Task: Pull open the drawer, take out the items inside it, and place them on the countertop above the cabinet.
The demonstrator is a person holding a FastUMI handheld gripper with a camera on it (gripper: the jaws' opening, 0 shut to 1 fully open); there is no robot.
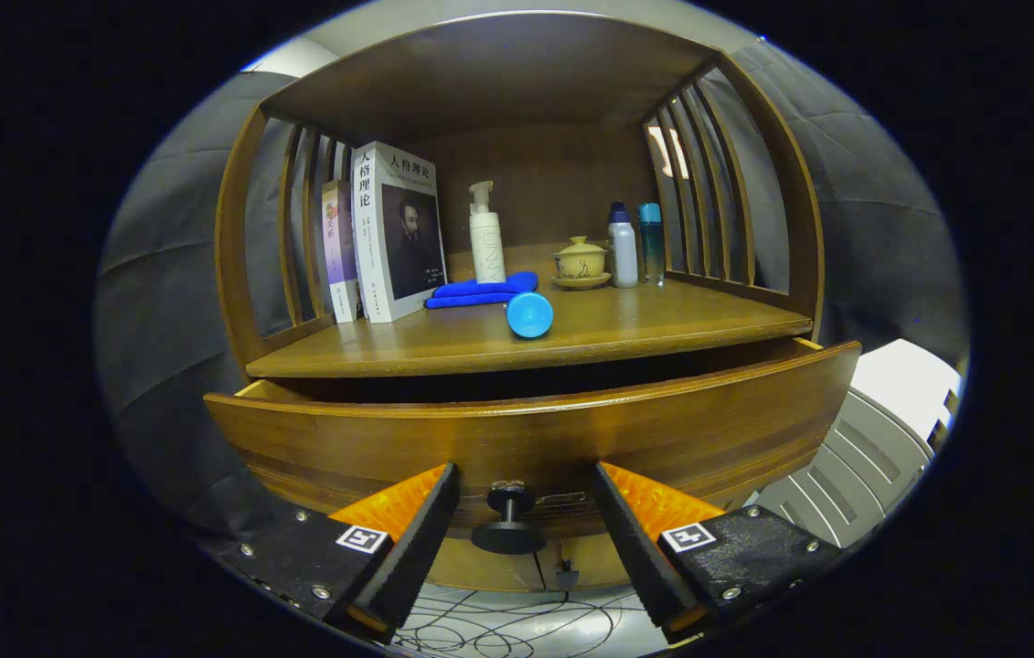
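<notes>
The wooden drawer (535, 439) is pulled partly out from under the countertop (644, 329), leaving a dark gap behind its front panel; its inside is hidden. A black round knob (509, 523) sticks out of the drawer front. My gripper (526, 489) is open, one finger on each side of the knob, neither touching it. On the countertop lie a folded blue cloth (480, 290) and a blue round-ended object (530, 314) on its side near the front edge.
On the countertop stand two books (389, 233) at the left, a white pump bottle (485, 236), a lidded yellow cup on a saucer (580, 263), and two bottles (635, 243) at the right. Slatted wooden sides enclose the shelf. A white slatted surface (864, 457) lies to the right.
</notes>
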